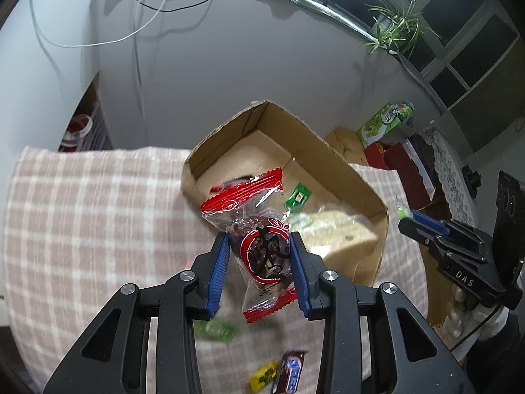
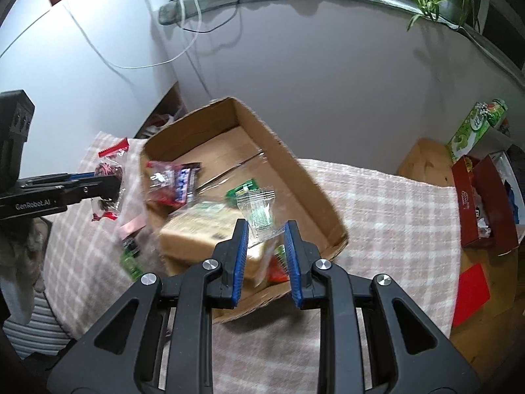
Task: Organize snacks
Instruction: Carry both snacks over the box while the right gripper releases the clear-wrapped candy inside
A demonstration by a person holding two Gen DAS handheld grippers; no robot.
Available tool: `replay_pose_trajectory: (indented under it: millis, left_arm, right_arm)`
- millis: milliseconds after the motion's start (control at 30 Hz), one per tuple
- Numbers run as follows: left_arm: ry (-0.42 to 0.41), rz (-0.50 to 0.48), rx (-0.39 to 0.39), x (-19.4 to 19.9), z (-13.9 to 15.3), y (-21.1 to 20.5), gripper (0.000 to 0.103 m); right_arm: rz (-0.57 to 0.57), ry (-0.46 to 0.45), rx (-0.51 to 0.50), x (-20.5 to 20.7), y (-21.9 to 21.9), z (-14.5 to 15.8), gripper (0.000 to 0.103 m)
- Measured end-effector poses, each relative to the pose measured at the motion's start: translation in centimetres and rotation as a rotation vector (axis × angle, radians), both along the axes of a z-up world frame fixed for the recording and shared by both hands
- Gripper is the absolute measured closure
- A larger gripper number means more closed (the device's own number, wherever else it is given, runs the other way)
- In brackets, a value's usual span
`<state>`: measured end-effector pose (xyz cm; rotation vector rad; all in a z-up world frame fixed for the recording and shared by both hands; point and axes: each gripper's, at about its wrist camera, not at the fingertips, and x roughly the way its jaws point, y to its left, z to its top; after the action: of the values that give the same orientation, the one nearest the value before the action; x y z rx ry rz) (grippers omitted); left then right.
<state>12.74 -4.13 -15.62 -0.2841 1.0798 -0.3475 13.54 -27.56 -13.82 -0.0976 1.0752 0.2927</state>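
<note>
Plainly pinched in the left gripper (image 1: 258,239): a red-and-clear wrapped snack (image 1: 259,233), blue pads pressed against its dark middle from both sides, red crimped ends sticking out at 12 and 6 o'clock of the fingers. Seen from the right wrist view, the same snack (image 2: 108,180) hanging from the left gripper (image 2: 113,182) at 9 o'clock, over the checked cloth (image 2: 377,197) and just beside the left wall of the cardboard box (image 2: 315,180).

Held likewise in the right gripper (image 2: 265,229): a small clear packet (image 2: 261,211) with a green-dotted print, pads closed on its lower part, upper end poking out at 12 o'clock above the box. In the left wrist view, right gripper (image 1: 405,220) at 3 o'clock, a bit of green and clear wrapper at its tips.

Open box resting on the cloth at the centre of both views. Inside: a tan block wrapped in clear film (image 2: 203,229), a green packet (image 2: 242,190), and a red, white and blue pack (image 2: 170,184) leaning at the 9 o'clock wall.

On the cloth near the left gripper, at 6 o'clock: a Snickers bar (image 1: 292,372), a yellow sweet (image 1: 264,376) touching it, a blurred green packet (image 1: 216,330).

Off at 3 o'clock in the right wrist view: a red box (image 2: 485,203) and a green carton (image 2: 475,128).
</note>
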Motion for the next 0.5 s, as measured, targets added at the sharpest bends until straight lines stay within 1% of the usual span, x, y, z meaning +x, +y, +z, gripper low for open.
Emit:
replay_pose_trajectory:
  millis: [233,500]
  left_arm:
    - [-0.001,-0.028,0.024,3.1,-0.2,-2.4,0.068]
    - [0.017,-0.053,0.044,4.9,-0.9,-4.1,0.068]
  right_arm:
    - [-0.029,0.024,-0.002,1.6,-0.9,-1.3,0.080]
    - [-0.041,0.044,-0.009,2.5,-1.3,-2.4,0.080]
